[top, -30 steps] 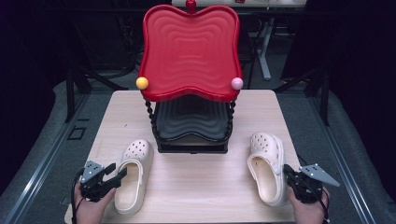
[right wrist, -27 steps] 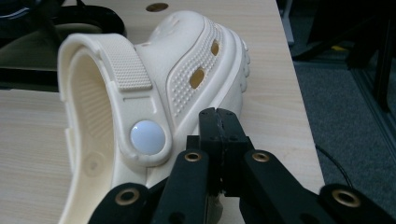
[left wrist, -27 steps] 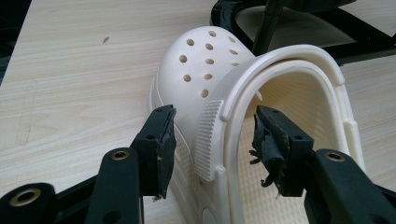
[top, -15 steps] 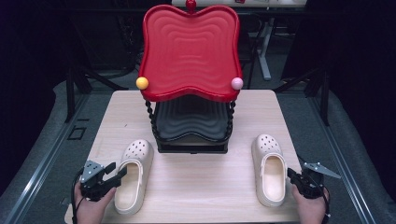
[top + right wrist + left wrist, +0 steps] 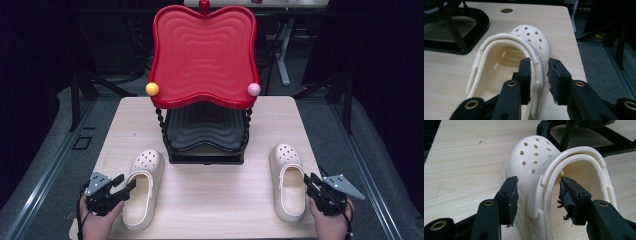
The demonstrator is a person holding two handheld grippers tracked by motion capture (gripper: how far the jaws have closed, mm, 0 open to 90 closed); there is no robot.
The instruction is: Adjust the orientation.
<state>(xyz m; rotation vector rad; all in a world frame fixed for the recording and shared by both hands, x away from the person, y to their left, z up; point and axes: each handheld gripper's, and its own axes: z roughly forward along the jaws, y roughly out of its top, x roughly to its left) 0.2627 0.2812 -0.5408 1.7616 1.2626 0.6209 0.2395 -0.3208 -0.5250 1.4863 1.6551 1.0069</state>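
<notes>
My left claw (image 5: 537, 193) is spread, one jaw outside the left shoe's (image 5: 554, 187) wall and the other inside the opening, at the strap hinge; neither pad presses the wall that I can see. In the high view that claw (image 5: 124, 186) sits at the near left of the table (image 5: 210, 200), against the outer side of the left shoe (image 5: 141, 187), with my hand (image 5: 97, 225) behind it at the table's near edge.

My right claw (image 5: 539, 75) has just been opening. Its jaws stand either side of the right shoe's (image 5: 509, 60) outer wall, one inside and one outside, with slim gaps to the wall on both sides, so nothing is pinched. From above, that claw (image 5: 314, 187) is at the near right, beside the heel half of the right shoe (image 5: 288, 185), and my hand (image 5: 330, 225) is behind it.

Both shoes are cream clogs, flat on their soles, toes pointing to the far side, well apart from each other. Between them and farther away stands a two-level rack: a black tray (image 5: 205, 130) low on the table and a red tray (image 5: 204, 55) above it, with a yellow ball (image 5: 152, 89) and a pink ball (image 5: 254, 89) at the red tray's near corners.
</notes>
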